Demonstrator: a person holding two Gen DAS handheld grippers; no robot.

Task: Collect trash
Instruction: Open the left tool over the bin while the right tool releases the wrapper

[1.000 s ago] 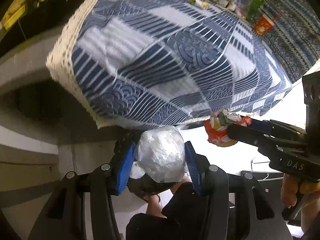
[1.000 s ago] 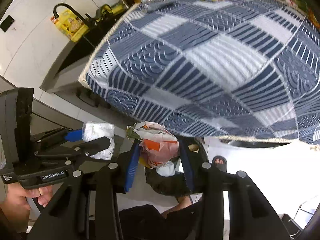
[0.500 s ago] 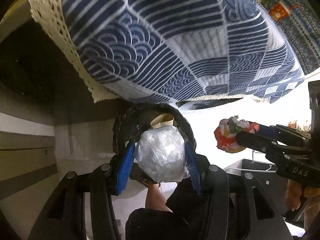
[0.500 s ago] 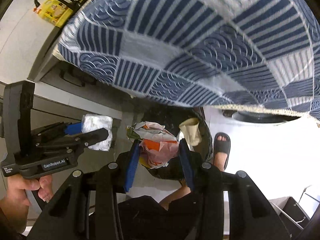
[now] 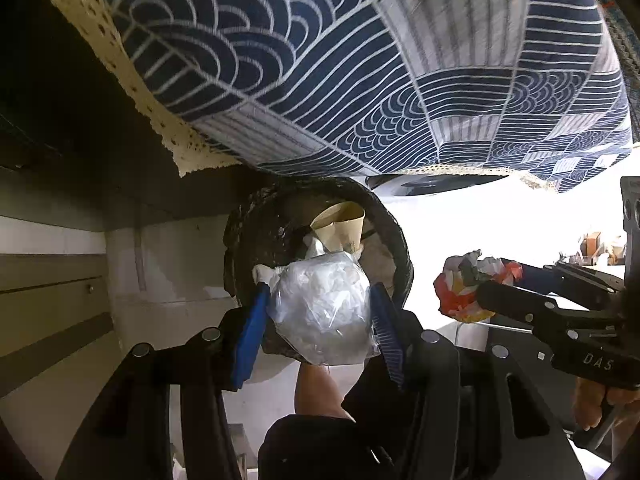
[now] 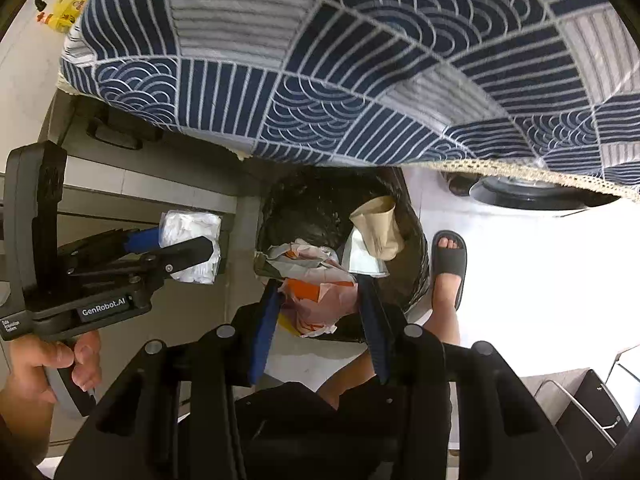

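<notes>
My left gripper (image 5: 320,292) holds a clear plastic bag of white crumpled paper (image 5: 320,308) right over a black-lined trash bin (image 5: 240,248). Its jaws are opening, with the bag still between the blue pads. My right gripper (image 6: 320,284) is shut on a crumpled orange-and-white wrapper (image 6: 316,292), above the same bin (image 6: 280,208). A brown paper cup (image 6: 378,228) and other waste lie inside the bin. In the right wrist view the left gripper (image 6: 188,240) and its bag (image 6: 188,224) hang left of the bin.
A blue-and-white patterned tablecloth (image 5: 360,60) overhangs the bin from above. A person's foot in a dark sandal (image 6: 450,256) stands right of the bin. Grey cabinet fronts (image 5: 48,280) are at the left. Black boxes (image 6: 592,408) sit at the lower right.
Both grippers have sunk from table height to below the cloth's edge, each still carrying its trash. The bin has come into full view and looms larger under them.
</notes>
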